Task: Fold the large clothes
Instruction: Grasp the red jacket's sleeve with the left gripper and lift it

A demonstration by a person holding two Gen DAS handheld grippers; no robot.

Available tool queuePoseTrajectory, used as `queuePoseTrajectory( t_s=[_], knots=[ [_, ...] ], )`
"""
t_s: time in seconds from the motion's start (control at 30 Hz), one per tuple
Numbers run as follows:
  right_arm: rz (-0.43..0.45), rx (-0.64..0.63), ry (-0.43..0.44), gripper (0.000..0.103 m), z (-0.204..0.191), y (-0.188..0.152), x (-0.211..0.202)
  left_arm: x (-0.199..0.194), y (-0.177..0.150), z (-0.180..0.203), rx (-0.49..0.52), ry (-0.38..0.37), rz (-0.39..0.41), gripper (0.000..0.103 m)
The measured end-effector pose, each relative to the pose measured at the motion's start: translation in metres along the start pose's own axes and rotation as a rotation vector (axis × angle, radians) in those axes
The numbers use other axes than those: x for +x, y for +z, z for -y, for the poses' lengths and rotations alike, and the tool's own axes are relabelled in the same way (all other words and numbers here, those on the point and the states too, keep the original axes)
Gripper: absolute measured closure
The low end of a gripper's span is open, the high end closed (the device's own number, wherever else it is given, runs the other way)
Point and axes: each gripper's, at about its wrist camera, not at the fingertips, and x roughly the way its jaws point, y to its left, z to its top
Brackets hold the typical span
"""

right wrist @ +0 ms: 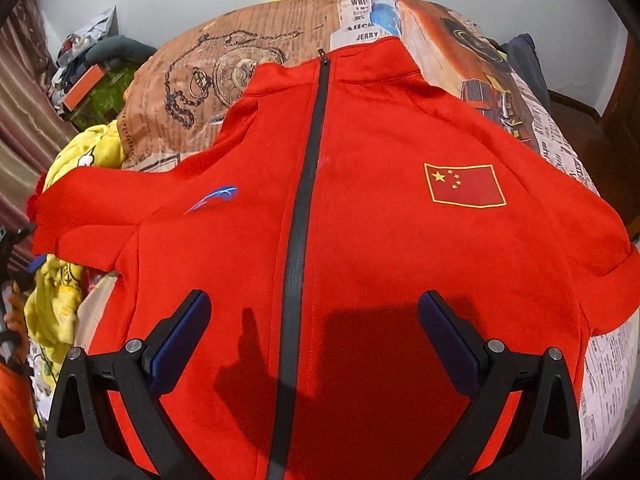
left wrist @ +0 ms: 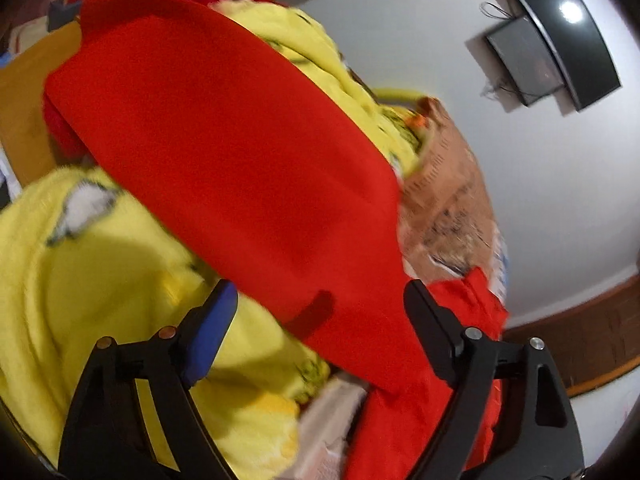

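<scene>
Left wrist view: looking close and tilted along a sleeve of the red jacket [left wrist: 224, 152].
Right wrist view: looking down closely over the jacket's front [right wrist: 360, 240].
Shared: jacket, yellow blanket [left wrist: 100, 280].

The red jacket [right wrist: 360, 220] runs off the bottom edge, its hem unseen; the left view is motion-blurred

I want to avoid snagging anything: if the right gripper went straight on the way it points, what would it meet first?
Most likely the red jacket itself. The open right gripper points at the jacket's front, close by its black zipper. Depth is unclear, but nothing else shows between the fingers.
</scene>
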Motion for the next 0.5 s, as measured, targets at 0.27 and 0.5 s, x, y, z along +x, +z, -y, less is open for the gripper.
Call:
queuePoseTrajectory(
  t_s=[0.27, 0.5],
  knots=[
    [0.007, -0.018, -0.011, 0.000, 0.001, 0.003, -0.001, 0.024, 0.018, -0.036, -0.138, 0.114, -0.003, 0.044],
    [0.014, -0.020, -0.032, 0.000, 0.010, 0.002, -0.009, 0.009, 0.026, 0.005, 0.028, 0.327, 0.101, 0.092]
  ],
)
